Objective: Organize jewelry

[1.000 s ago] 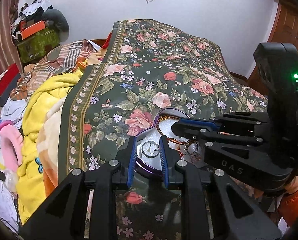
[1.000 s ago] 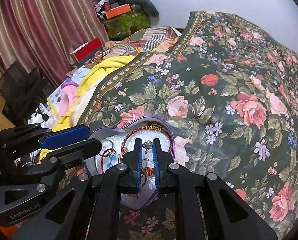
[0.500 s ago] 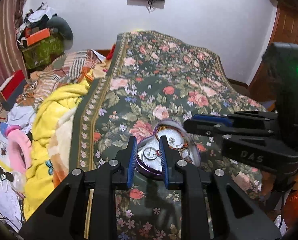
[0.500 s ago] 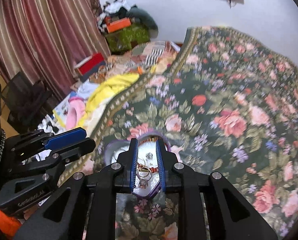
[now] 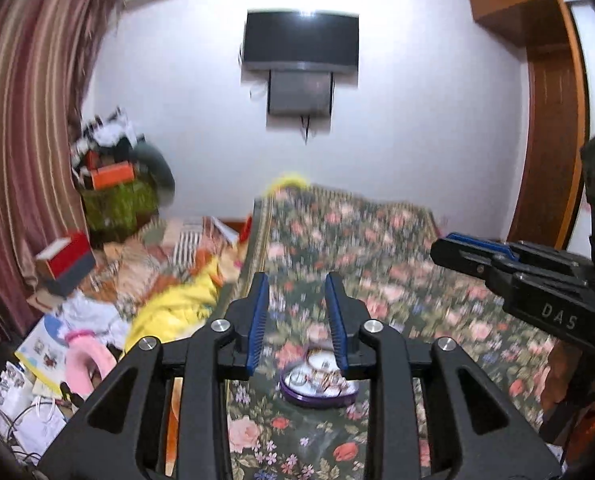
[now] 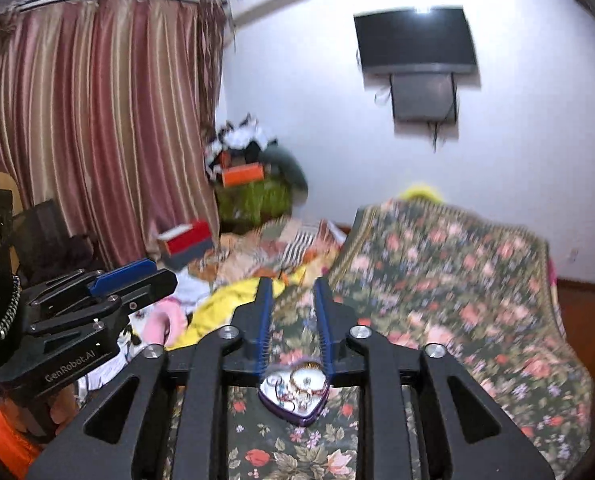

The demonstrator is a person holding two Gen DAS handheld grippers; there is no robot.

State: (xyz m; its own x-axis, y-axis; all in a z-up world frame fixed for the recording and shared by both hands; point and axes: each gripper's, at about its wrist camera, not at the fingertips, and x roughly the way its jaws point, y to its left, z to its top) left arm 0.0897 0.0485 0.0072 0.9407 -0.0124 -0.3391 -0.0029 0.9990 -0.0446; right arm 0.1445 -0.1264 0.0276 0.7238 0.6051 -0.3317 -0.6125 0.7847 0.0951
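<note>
A purple heart-shaped tin lies on the floral bedspread, holding bangles, rings and other small jewelry. My left gripper hangs well above and behind the tin, its jaws opening with nothing between them. In its own view my right gripper is likewise raised over the tin, jaws opening and empty. Each gripper shows in the other's view: the right gripper at the right, the left gripper at the left.
The floral bedspread covers the bed. A yellow blanket, striped cloth and clutter lie along its left side. A red box, a pile of boxes, striped curtains and a wall television stand beyond.
Both grippers rose away from the tin and tilted up toward the wall. The right gripper's jaws, nearly shut over the jewelry a second ago, widened; the left jaws widened too. The jewelry stayed in the tin.
</note>
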